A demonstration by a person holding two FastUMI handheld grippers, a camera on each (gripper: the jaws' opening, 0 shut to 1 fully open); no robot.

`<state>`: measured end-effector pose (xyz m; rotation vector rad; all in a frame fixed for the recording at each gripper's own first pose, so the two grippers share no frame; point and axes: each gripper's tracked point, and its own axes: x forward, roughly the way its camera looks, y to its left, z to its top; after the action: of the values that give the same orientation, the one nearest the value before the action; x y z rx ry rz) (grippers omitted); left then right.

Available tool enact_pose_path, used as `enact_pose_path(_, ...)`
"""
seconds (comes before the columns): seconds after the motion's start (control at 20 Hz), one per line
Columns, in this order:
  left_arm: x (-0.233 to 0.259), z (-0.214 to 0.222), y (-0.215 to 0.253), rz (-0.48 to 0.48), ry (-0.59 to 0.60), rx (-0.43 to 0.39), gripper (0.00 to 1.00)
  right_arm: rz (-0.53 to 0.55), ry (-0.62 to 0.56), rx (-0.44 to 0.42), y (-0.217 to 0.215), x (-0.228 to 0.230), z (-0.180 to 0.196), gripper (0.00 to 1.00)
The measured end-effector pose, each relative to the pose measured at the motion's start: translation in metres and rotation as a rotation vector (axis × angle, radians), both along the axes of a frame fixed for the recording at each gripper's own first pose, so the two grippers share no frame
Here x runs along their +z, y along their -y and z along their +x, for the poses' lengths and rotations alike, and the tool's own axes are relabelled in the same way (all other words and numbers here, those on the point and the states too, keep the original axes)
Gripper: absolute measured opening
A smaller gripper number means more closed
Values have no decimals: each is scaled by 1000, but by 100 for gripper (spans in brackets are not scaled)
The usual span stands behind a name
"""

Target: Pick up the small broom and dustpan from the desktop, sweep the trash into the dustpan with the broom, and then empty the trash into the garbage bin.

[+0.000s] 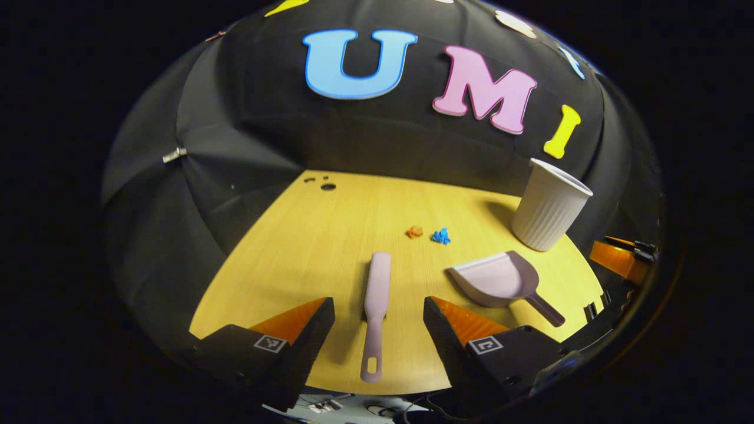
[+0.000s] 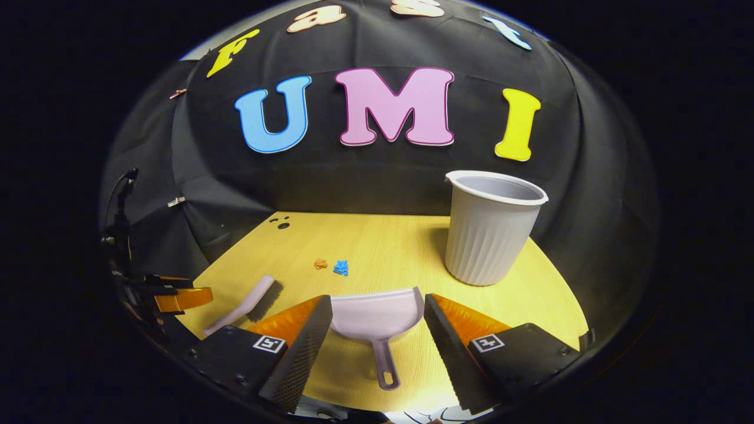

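Observation:
A small pale lilac broom [image 1: 376, 312] lies flat on the wooden desktop [image 1: 330, 235], handle toward me, between the spread fingers of my open left gripper [image 1: 379, 309]. A matching dustpan [image 1: 500, 281] rests to its right. In the right gripper view the dustpan [image 2: 377, 321] sits between the fingers of my open right gripper [image 2: 377, 306], handle toward me, with the broom [image 2: 247, 306] off to the left. Two bits of trash, one orange [image 1: 414, 232] and one blue [image 1: 440, 237], lie beyond the broom; the orange bit [image 2: 320, 264] and the blue bit [image 2: 341, 268] also lie past the dustpan.
A ribbed grey garbage bin [image 2: 489, 232] stands upright at the back right of the desk, also seen as the bin [image 1: 549, 206] beyond the dustpan. Small dark holes [image 1: 327, 186] mark the far left corner. The other gripper [image 1: 621, 259] shows at the right edge.

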<state>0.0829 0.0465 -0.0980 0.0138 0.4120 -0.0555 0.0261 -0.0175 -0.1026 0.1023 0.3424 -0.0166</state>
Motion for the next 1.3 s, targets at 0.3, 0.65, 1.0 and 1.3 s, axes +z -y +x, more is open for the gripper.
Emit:
enact_pose_path(0.3, -49, 39, -8, 25, -190, 27, 96, -7, -59, 23, 2, -24, 19, 98)
enact_pose_path(0.65, -100, 70, -10, 72, -389, 54, 96, 6, -133, 11, 15, -53, 31, 98)
enact_pose_path(1.0, -122, 85, -9, 127, -468, 66, 93, 34, -204, 26, 17, -74, 40, 99)
enact_pose_path(1.3, -124, 86, -5, 152, -465, 28, 59, 53, -227, 47, 9, -83, 39, 99)
